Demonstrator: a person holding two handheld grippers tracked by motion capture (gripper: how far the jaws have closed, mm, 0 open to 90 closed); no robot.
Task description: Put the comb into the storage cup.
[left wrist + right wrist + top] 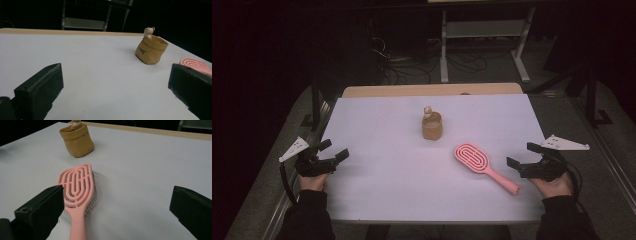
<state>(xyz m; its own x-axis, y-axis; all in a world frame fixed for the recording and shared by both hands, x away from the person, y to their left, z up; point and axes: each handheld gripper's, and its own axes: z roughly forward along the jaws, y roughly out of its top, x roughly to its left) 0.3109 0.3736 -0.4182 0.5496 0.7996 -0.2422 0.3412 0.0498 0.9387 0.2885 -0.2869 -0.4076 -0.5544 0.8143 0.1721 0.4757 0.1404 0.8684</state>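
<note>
Surface: a white table top (pixel 402 165) with a pale wooden strip along its far edge. The room beyond is dark; a light metal shelf frame (pixel 482 30) and loose cables (pixel 412 67) stand on the floor past the far edge.

Items on the surface: 1 pink hairbrush (pixel 484 166) lies flat right of centre, head toward the far left, handle toward the near right. 1 tan pouch-shaped holder (pixel 432 126) stands upright near the centre, farther off than the brush and well apart from it. A small pale bear figure (pixel 149 31) sits at its far rim.

Left gripper (pixel 334 151): held at the left edge of the table, jaws fully apart, nothing between them, touching neither item. In the left gripper view the holder is ahead and to the right, well clear.

Right gripper (pixel 522 155): held at the right edge, jaws fully apart, gripping nothing. It is near the brush handle end. In the right gripper view the brush passes by the left jaw; contact there cannot be determined.

Limits: lettering on the holder is too small to read. The brush handle end is cut off in the right gripper view. The holder's contents are not visible.
</note>
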